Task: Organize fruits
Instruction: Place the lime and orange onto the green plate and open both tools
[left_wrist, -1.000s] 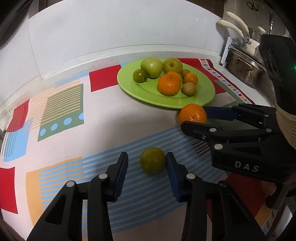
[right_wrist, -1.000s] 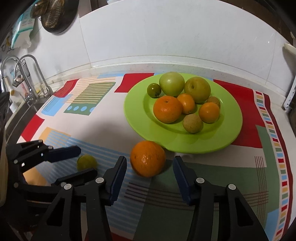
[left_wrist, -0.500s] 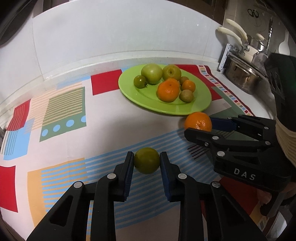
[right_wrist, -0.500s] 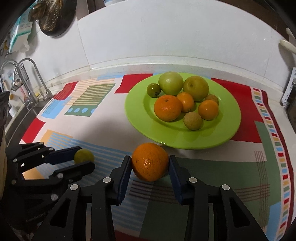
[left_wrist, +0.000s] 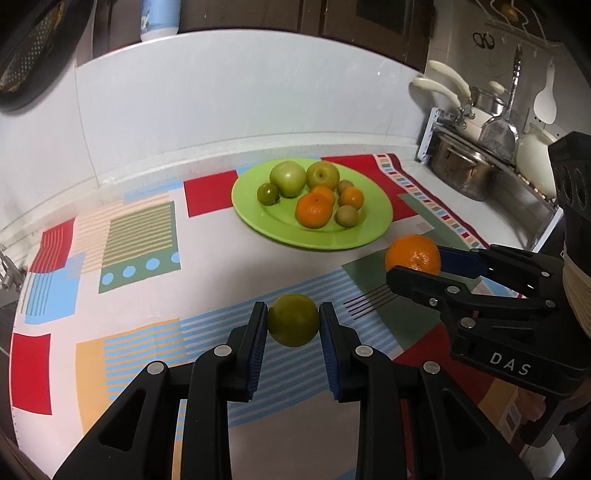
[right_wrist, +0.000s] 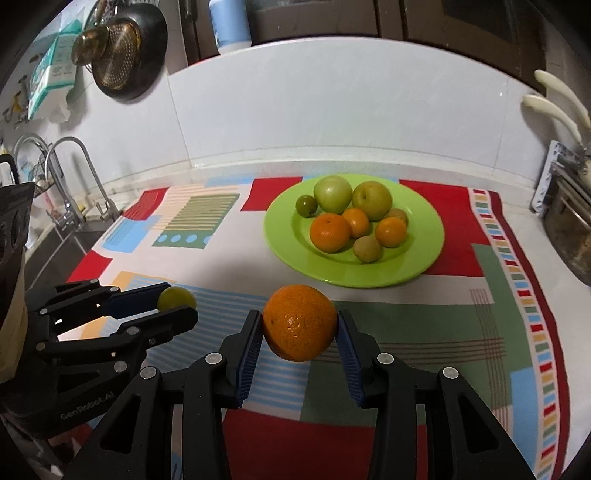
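Small green fruit (left_wrist: 293, 319): clamped between blue pads of left gripper (left_wrist: 293, 325), raised off the cloth. Orange (right_wrist: 300, 322): pinched likewise in right gripper (right_wrist: 300, 328), also lifted, just short of the plate.
Green plate (right_wrist: 424, 254): ahead of both grippers, holding two green apples, three smaller oranges, three small greenish fruits.
Step in hand, judged: carry to plate, both loose fruits picked up. Next move calls for reaching forward over the rim, lowering into bare plate area near the front, then opening jaws gently to prevent rolling.
Surface: patterned tablecloth (left_wrist: 140, 236) over a counter.
Room: white backsplash, sink tap (right_wrist: 70, 177) left, steel pot (left_wrist: 461, 173) right.
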